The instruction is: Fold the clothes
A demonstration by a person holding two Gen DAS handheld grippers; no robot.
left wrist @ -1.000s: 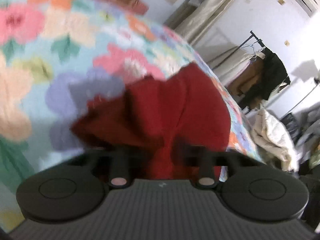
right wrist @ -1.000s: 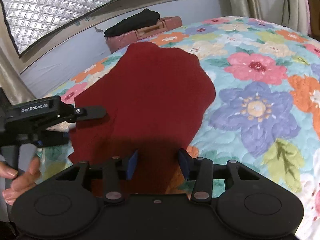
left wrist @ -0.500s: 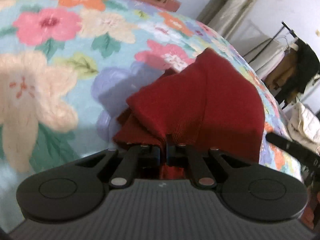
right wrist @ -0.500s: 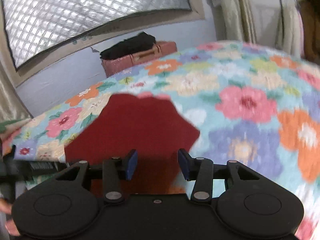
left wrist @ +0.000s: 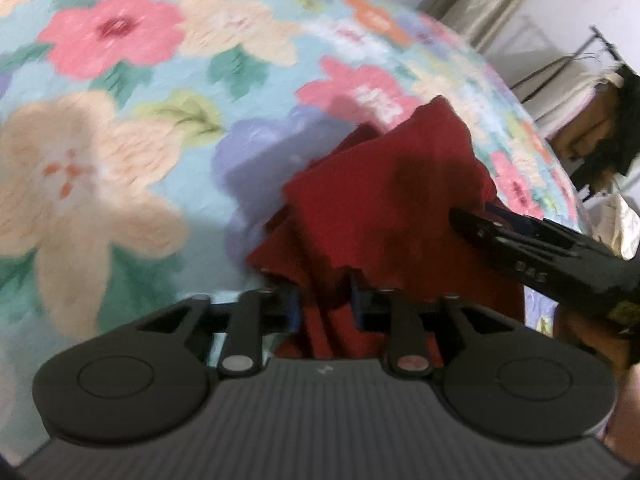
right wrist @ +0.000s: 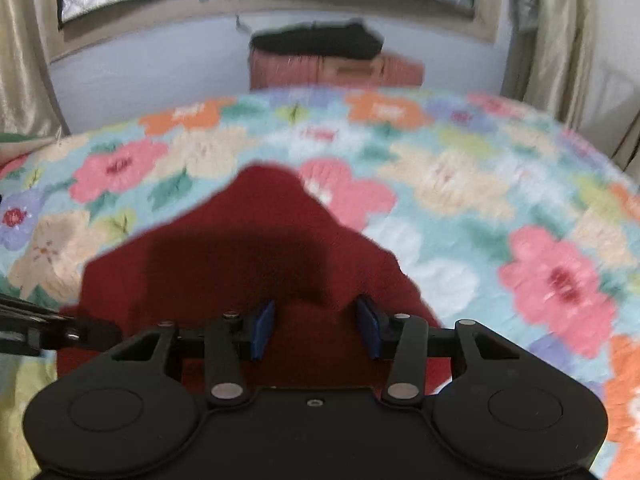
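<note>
**Red garment gathered on the flowered bed, one claw pinching, the other waiting**

From the left wrist camera, the left claw [left wrist: 324, 306] has its two blue-padded fingers drawn in on a bunched fold of the red garment [left wrist: 384, 208], with cloth filling the gap between them; I judge it clamped on that fold, though motion blur softens the edges. The garment rises in a crumpled peak just beyond the claw and lies on the floral quilt [left wrist: 120, 128] of the bed, near its closer edge. Holding a gathered edge like this most likely serves to lift and carry one side of the cloth over the rest. The right claw [left wrist: 472, 220] reaches in from the garment's right side, its tip touching or just over the cloth; its jaws cannot be read from here. Pale characters are printed on its black body, too blurred to read with confidence. Beyond the garment, past the bed's far right edge, a clothes rack [left wrist: 592, 92] holds dark and pale clothing.

From the right wrist camera, the right claw [right wrist: 316, 328] stands with its fingers well apart and nothing between them, hovering over the garment's near edge. The red garment [right wrist: 240, 248] spreads flatter here, tapering to a point towards the far side of the floral quilt [right wrist: 500, 208]. Open jaws over the hem suggest a grip is being lined up. The left claw [right wrist: 60, 328] enters at the garment's left edge. Behind the bed, a pink case [right wrist: 336, 68] sits under a dark bundle. No legible writing shows in this view.
</note>
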